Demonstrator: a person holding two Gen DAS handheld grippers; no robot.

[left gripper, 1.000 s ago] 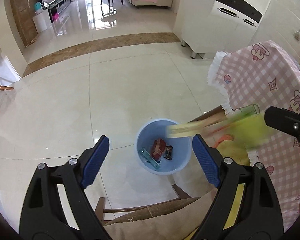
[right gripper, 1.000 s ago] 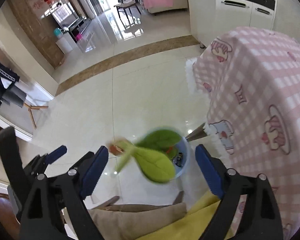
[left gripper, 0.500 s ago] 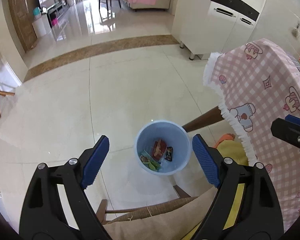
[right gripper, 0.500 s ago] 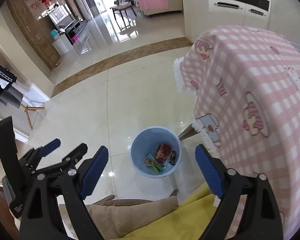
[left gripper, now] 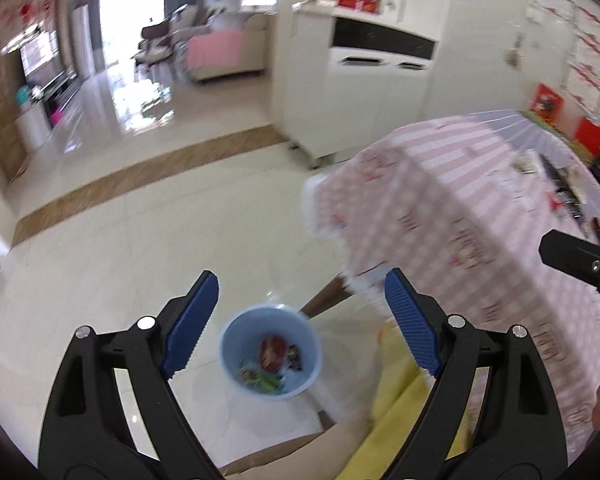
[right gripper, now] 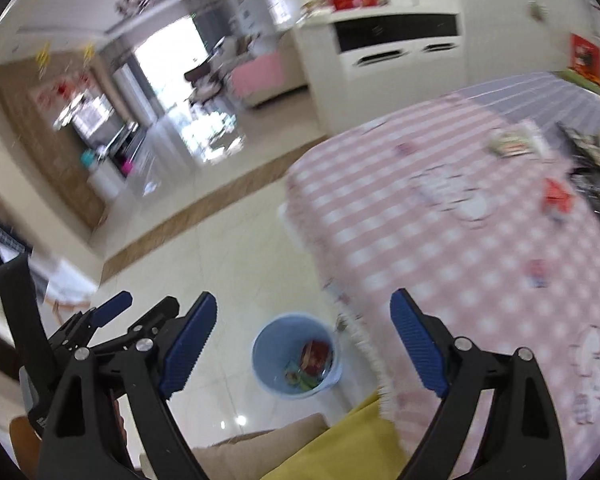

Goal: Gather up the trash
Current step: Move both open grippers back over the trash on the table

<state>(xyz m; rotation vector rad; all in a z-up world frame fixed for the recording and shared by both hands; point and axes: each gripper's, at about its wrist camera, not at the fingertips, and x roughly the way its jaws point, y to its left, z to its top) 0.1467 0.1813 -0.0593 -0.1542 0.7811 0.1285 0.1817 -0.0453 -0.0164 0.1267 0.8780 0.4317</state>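
1 pink checked tablecloth [right gripper: 440, 240], glossy tile floor [left gripper: 140, 260]

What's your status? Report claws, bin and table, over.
Left claw open, empty. Right claw open, empty. Blue trash bin on floor beside the table, wrappers inside. Red scrap and blurred items on pink checked tablecloth. Nothing blocking.

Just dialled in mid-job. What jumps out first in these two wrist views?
The light blue bin on the shiny floor, beside the table's corner, with a red wrapper and other scraps inside. To its right, the pink checked tablecloth fills that side, with blurred litter near its far edge. In the foreground both the left tool and right tool stand open and empty.
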